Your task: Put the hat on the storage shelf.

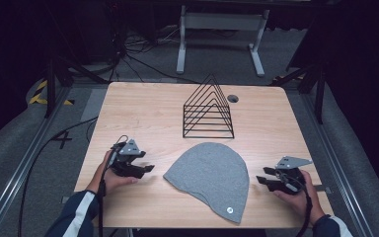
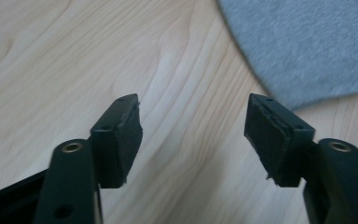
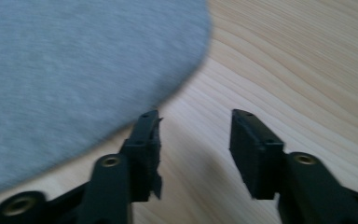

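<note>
Pale wood table (image 1: 143,113), dark floor with cables behind. Between the two tongs, flat on the wood: grey beanie (image 1: 212,178), dome toward the rack (image 1: 208,108), small round tag near the lower edge. Beyond the beanie, farther from both tongs: black wire rack, upright, empty.

Left tongs (image 1: 148,169): jaws spread, nothing between, only bare wood; beanie edge just ahead and to one side, not touched. Seen also from the left gripper view, left tongs (image 2: 193,126) with pads (image 2: 129,135) apart over the grain, grey beanie (image 2: 307,42) at the upper corner.

Right tongs (image 1: 261,177): jaws also apart, pinching nothing, tips near the beanie's other side but clear of it. From the right gripper view, right tongs (image 3: 193,135) just beside the cloth rim, beanie (image 3: 74,70) past one jaw.

Handling, as a judgement: soft knit, light, limp, no stiffness, likely to sag and fold when lifted. Not fragile, not slippery. Best hold probably at the rim, one edge for each tongs, pinching both layers together; grip in the middle likely to catch only the top layer.
</note>
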`<state>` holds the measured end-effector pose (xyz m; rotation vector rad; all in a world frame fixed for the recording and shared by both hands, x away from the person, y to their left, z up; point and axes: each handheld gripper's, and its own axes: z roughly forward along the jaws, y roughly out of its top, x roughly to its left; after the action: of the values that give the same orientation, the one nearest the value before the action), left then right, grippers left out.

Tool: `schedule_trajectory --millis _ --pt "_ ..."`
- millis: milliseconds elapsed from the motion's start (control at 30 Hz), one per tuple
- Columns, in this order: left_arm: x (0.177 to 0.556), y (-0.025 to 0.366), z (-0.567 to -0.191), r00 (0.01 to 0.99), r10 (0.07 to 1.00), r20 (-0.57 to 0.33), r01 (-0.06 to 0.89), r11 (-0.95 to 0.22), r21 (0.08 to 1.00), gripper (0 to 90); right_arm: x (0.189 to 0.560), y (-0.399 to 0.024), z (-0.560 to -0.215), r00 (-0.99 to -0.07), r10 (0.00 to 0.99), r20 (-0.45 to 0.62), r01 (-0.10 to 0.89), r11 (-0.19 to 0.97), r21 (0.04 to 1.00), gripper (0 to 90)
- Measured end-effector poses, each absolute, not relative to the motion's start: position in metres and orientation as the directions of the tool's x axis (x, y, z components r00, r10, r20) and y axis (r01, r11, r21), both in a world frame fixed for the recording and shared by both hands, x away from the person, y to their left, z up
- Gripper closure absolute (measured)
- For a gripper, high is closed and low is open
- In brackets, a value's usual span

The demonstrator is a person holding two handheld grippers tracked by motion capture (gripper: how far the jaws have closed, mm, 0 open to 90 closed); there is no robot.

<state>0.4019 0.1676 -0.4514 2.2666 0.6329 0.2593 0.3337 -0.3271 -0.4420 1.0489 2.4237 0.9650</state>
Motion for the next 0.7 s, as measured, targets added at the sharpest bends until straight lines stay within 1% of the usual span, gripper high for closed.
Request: schedule_trajectory --millis 67,100,133,233,267,433,467,533,567,633,700 --pt "0.407 0.147 -0.449 0.882 0.470 0.022 0.313 -0.622 0.718 44.6 0.330 -0.307 -0.441 -0.715 0.699 -0.027 0.486 0.524 0.700 68.3" --pt "0.407 0.147 -0.449 0.882 0.470 0.022 0.313 -0.622 0.718 46.8 0.329 -0.297 -0.442 -0.733 0.680 -0.019 0.476 0.533 0.700 68.3" --pt "0.408 0.141 -0.448 0.888 0.460 0.032 0.299 -0.628 0.718 46.8 0.329 -0.297 -0.442 -0.733 0.680 -0.019 0.476 0.533 0.700 72.4" --pt "0.414 0.119 -0.449 0.908 0.417 0.040 0.270 -0.655 0.706 49.3 0.328 -0.279 -0.444 -0.755 0.656 -0.012 0.460 0.542 0.703 76.8" --pt "0.415 0.114 -0.450 0.913 0.407 0.034 0.267 -0.657 0.705 52.7 0.326 -0.270 -0.445 -0.762 0.647 -0.001 0.457 0.539 0.707 79.3" --pt "0.415 0.098 -0.462 0.929 0.368 0.033 0.258 -0.711 0.654 57.1 0.321 -0.255 -0.447 -0.789 0.614 -0.026 0.427 0.578 0.696 79.6" --pt "0.413 0.099 -0.463 0.932 0.361 0.010 0.263 -0.697 0.667 61.3 0.319 -0.252 -0.450 -0.795 0.605 -0.031 0.427 0.596 0.680 79.3" --pt "0.411 0.099 -0.462 0.933 0.359 0.018 0.259 -0.707 0.658 61.3 0.318 -0.252 -0.451 -0.795 0.605 -0.044 0.424 0.606 0.673 79.1" --pt "0.408 0.099 -0.462 0.927 0.376 0.008 0.278 -0.698 0.660 61.3 0.318 -0.252 -0.452 -0.791 0.610 -0.048 0.430 0.609 0.666 78.8" --pt "0.401 0.101 -0.462 0.926 0.379 -0.009 0.293 -0.701 0.650 63.2 0.322 -0.258 -0.455 -0.774 0.632 -0.042 0.451 0.597 0.663 77.7" --pt "0.391 0.102 -0.462 0.927 0.375 -0.021 0.296 -0.696 0.654 63.9 0.323 -0.259 -0.455 -0.770 0.636 -0.049 0.452 0.598 0.663 77.2"
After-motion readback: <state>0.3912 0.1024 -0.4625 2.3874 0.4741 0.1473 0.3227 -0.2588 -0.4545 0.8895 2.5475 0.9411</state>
